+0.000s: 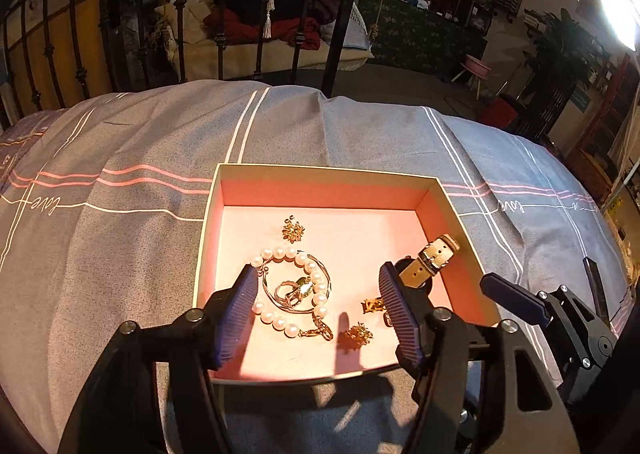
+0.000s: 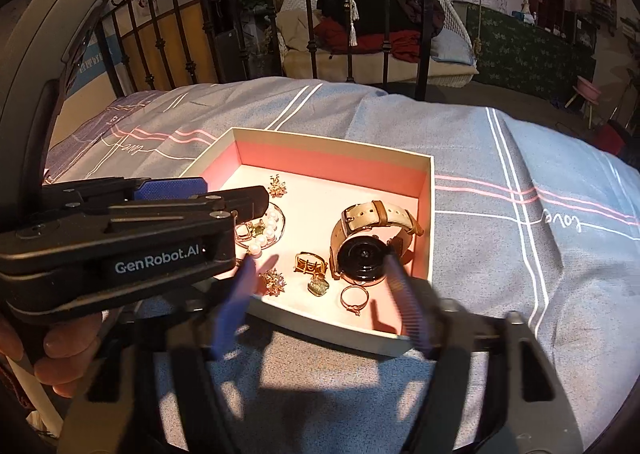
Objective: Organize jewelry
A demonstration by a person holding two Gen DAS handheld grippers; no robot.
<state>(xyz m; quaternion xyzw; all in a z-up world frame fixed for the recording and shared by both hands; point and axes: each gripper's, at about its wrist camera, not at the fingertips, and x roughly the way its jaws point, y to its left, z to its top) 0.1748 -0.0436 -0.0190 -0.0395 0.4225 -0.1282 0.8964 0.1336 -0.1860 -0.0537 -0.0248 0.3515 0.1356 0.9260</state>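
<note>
A pink-lined box [image 1: 320, 174] [image 2: 431, 222] lies on the bed. In it are a pearl bracelet [image 1: 316, 278] [image 2: 266, 236], gold flower earrings [image 1: 293, 231] [image 1: 359, 334] [image 2: 273, 281], a gold buckle piece [image 1: 372, 306] [image 2: 310, 263], a green stone [image 2: 319, 286], a ring [image 2: 354, 297] and a watch [image 2: 364, 254] with a beige strap [image 1: 434, 258]. My left gripper [image 1: 318, 318] is open and empty over the box's near edge. My right gripper [image 2: 320, 298] is open and empty, blurred, above the box's near rim.
The grey striped bedspread [image 1: 120, 234] [image 2: 520, 294] surrounds the box. A black iron bed frame [image 1: 340, 14] stands behind it. The right gripper's body [image 1: 560, 318] is close on the left gripper's right; the left gripper's body [image 2: 120, 238] crosses the right wrist view.
</note>
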